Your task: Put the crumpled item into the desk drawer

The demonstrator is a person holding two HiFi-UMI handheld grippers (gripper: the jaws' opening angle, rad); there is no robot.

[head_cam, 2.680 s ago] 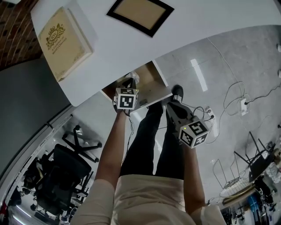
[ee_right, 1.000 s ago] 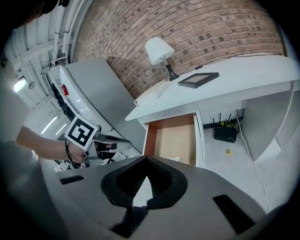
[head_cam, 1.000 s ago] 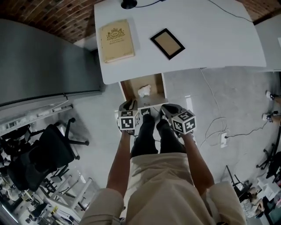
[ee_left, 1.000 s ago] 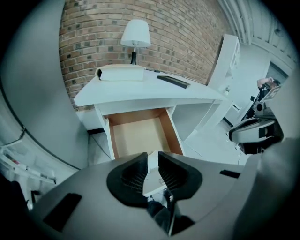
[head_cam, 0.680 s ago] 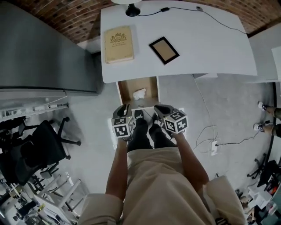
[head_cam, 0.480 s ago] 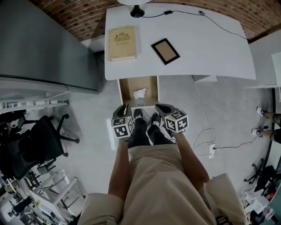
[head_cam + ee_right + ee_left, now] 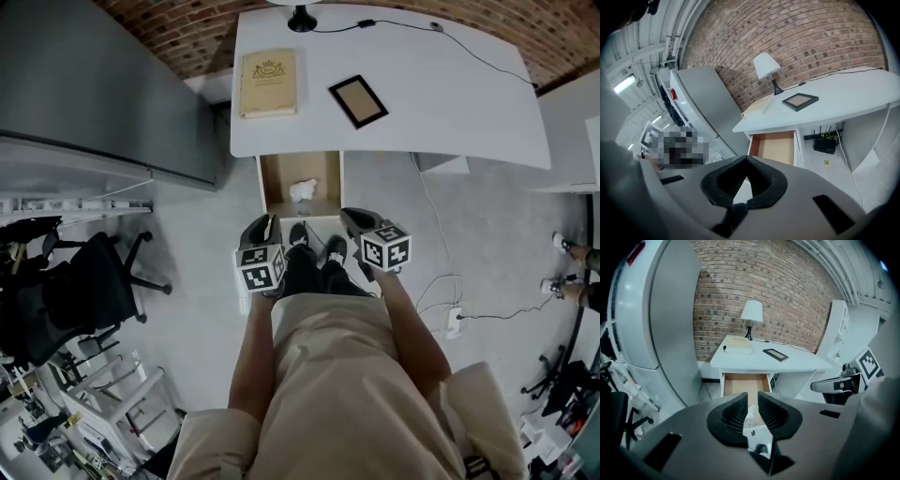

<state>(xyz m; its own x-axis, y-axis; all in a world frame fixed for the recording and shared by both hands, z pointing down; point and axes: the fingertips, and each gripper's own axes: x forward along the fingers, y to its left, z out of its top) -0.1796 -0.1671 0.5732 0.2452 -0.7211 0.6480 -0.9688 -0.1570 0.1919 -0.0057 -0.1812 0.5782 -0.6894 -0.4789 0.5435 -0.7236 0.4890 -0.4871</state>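
The crumpled white item lies inside the open wooden-lined drawer under the white desk. Both grippers hang apart from it, short of the drawer's front and above the person's shoes. My left gripper is open a narrow gap with nothing between its jaws; in the left gripper view the drawer shows beyond the jaws. My right gripper is shut and empty, its jaws meeting at the tips; the drawer lies ahead of it.
On the desk lie a cream book and a dark picture frame, with a lamp at the back. A grey cabinet stands left of the desk, an office chair lower left, cables and a power strip on the floor at right.
The left gripper was at the drawer 2.7 s ago; since then both grippers have drawn back. The crumpled item stays in the drawer, and the head view has pulled away from the desk.
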